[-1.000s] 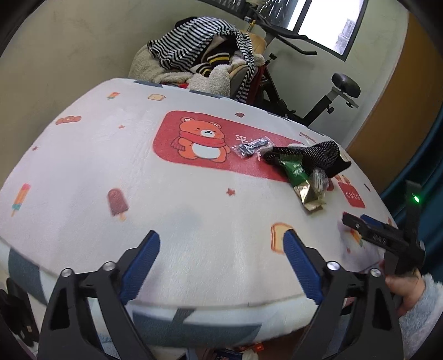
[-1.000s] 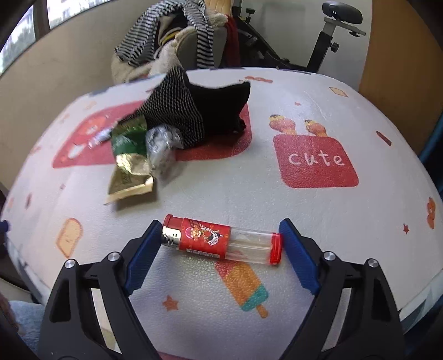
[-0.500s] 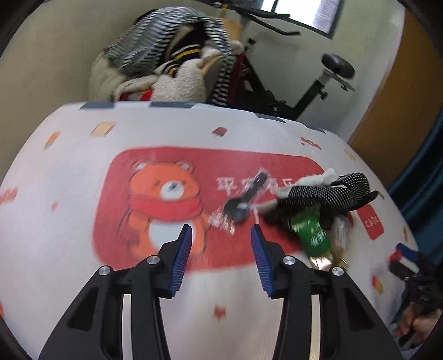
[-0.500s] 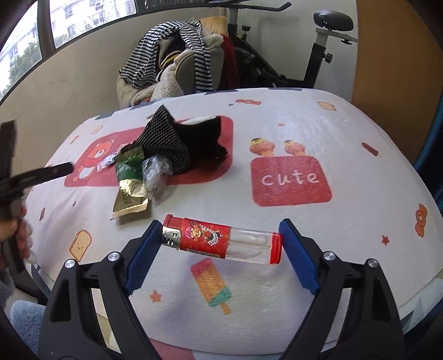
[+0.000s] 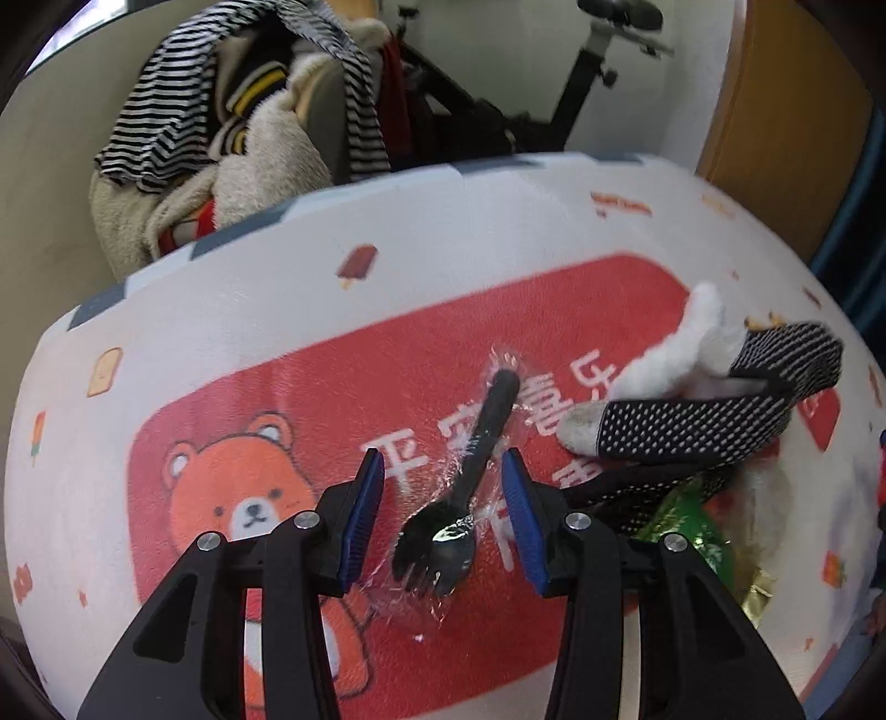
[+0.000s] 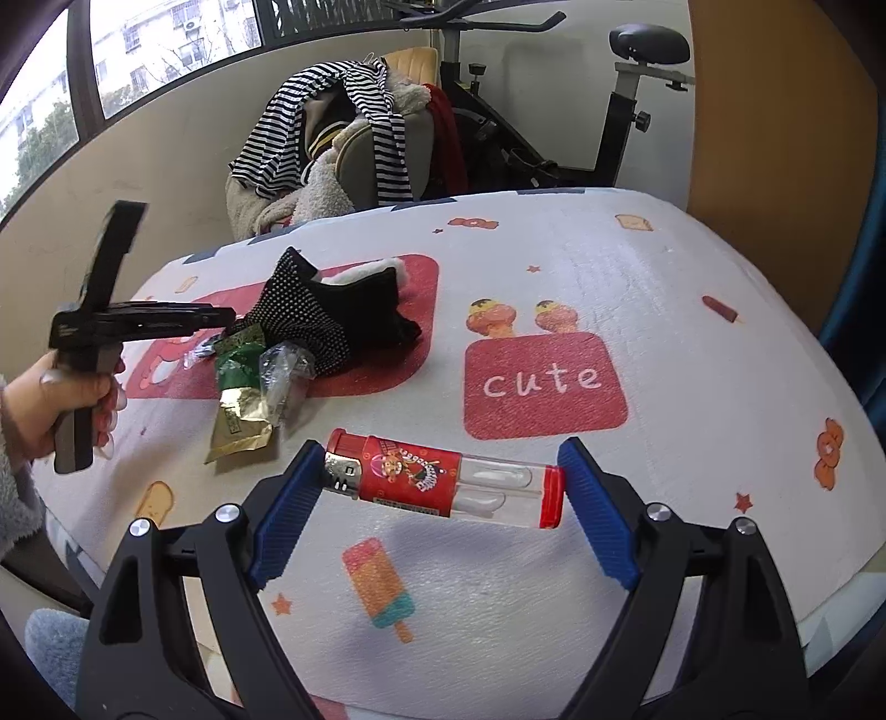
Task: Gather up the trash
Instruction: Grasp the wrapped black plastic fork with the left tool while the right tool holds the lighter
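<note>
The right gripper (image 6: 440,487) is clamped end to end on a red lighter (image 6: 443,482), held just above the printed tablecloth (image 6: 637,288). The left gripper (image 5: 440,487) stands partly open astride a black plastic fork (image 5: 465,493) in clear wrap on the red bear panel. Just right of the fork lie a dotted black glove (image 5: 698,421) and a green wrapper (image 5: 692,531), with a clothes-heaped chair (image 5: 249,133) behind the table.

Table cover (image 6: 637,288): white, printed with red panels, a bear, ice lollies and "cute". Black dotted glove with white fleece lining (image 5: 720,410): lay on the red panel. Chair heaped with striped and fleecy clothes (image 6: 338,138): stood behind the table. Exercise bike (image 6: 620,111): stood beside the chair. Window (image 6: 138,50): upper left.
</note>
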